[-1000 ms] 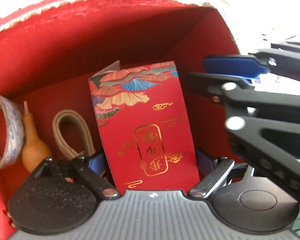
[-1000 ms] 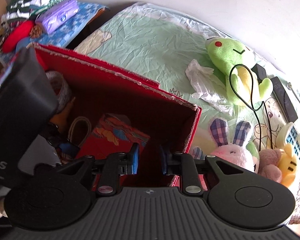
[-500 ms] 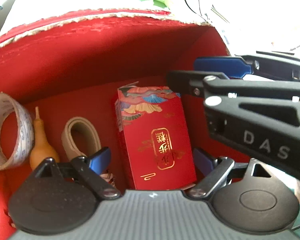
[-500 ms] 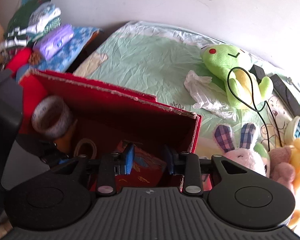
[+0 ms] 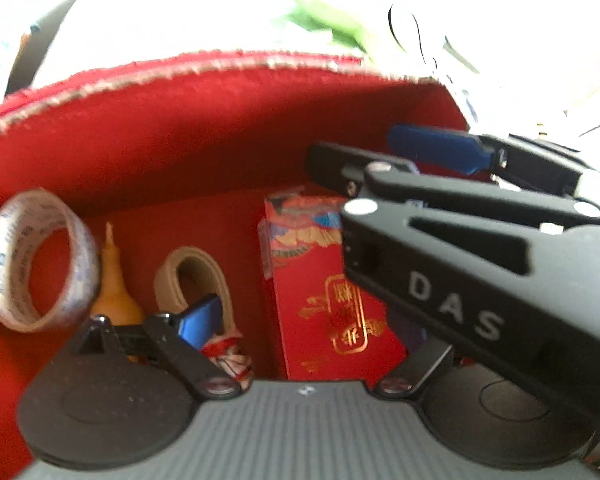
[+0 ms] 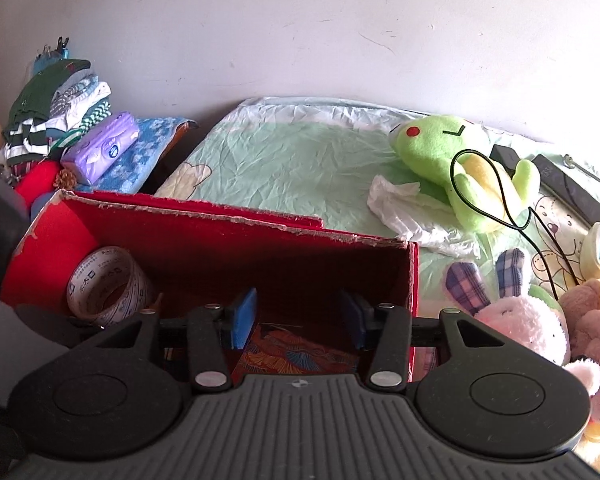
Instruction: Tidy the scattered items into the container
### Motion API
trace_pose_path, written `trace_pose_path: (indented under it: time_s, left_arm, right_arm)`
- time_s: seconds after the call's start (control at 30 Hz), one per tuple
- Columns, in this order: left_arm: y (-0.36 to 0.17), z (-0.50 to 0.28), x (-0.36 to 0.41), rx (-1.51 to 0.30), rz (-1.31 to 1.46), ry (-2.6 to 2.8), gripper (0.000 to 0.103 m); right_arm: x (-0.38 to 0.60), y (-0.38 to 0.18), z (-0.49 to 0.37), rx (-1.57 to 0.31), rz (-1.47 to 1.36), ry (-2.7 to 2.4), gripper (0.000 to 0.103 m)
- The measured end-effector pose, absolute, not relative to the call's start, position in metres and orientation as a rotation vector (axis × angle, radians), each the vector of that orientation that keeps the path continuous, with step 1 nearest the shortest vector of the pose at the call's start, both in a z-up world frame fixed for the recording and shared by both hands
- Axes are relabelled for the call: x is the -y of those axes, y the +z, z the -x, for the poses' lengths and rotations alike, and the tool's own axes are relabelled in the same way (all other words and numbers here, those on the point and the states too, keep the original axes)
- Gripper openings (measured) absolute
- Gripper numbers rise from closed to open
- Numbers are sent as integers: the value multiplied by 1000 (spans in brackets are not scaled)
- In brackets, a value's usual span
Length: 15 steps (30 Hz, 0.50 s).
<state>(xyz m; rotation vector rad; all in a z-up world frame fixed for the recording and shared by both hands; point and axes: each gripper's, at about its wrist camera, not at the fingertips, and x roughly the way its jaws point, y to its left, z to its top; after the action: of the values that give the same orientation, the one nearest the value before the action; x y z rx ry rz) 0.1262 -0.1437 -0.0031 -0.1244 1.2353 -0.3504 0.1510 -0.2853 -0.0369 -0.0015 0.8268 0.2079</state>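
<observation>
the right gripper [image 6: 296,320], jaws just opening, hangs released over the red packet [image 5: 332,292] now lying in the red box [image 5: 220,128] directly beneath it; the left gripper [image 5: 300,320] gapes empty beside. drop-off seems done; next, another stray item.

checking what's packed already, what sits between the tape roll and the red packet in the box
In the left wrist view, a small yellow gourd and a beige band loop stand between the tape roll and the red packet.
</observation>
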Motion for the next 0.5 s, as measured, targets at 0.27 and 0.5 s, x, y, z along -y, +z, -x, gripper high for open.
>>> trace_pose_path:
  time_s: [0.27,0.5]
  left_arm:
    - [24,-94,104,-1137,99,-260,88]
    - [20,-110,57,-1066,58,-59,88]
  right_arm:
    - [281,-40,-148,-819,46,180,50]
    - [275,-41,-147,-830,78,192,57]
